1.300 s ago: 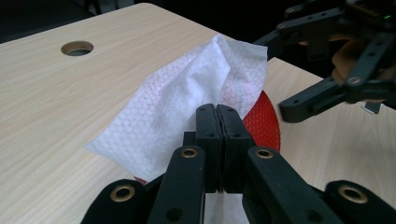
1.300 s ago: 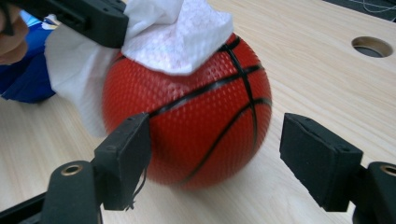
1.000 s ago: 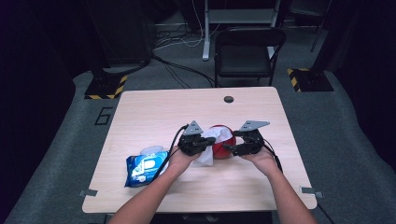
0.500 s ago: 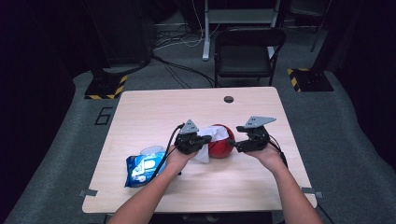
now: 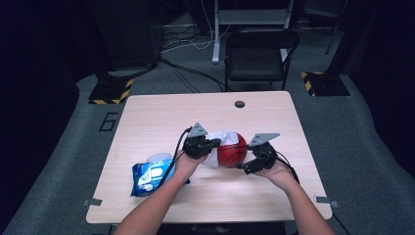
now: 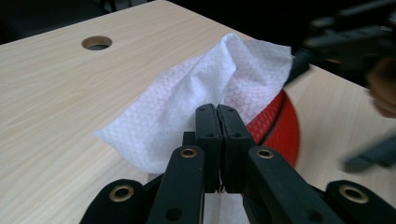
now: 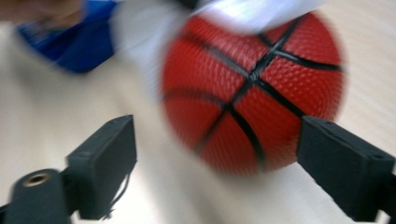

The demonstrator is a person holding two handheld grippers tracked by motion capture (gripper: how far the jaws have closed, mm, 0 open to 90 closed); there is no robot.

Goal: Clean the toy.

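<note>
Pinched tight together, the left gripper (image 6: 217,112) clamps a white wipe (image 6: 187,107) with a dimpled, embossed weave, draped over a small red basketball (image 7: 252,93) on the pale wood-grain table (image 5: 161,112). Black seams cross the ball's pebbled rubber skin. Beside the ball, the right gripper (image 7: 215,158) has just been opening; its blocky black jaws stand apart with the ball ahead of them, untouched. Near the left forearm lies a blue wipes pack (image 5: 149,177), its printing too small to read.

One red ball (image 5: 232,150), one white wipe (image 6: 187,100), one blue wipe pack (image 5: 149,175), two tongs.
</note>
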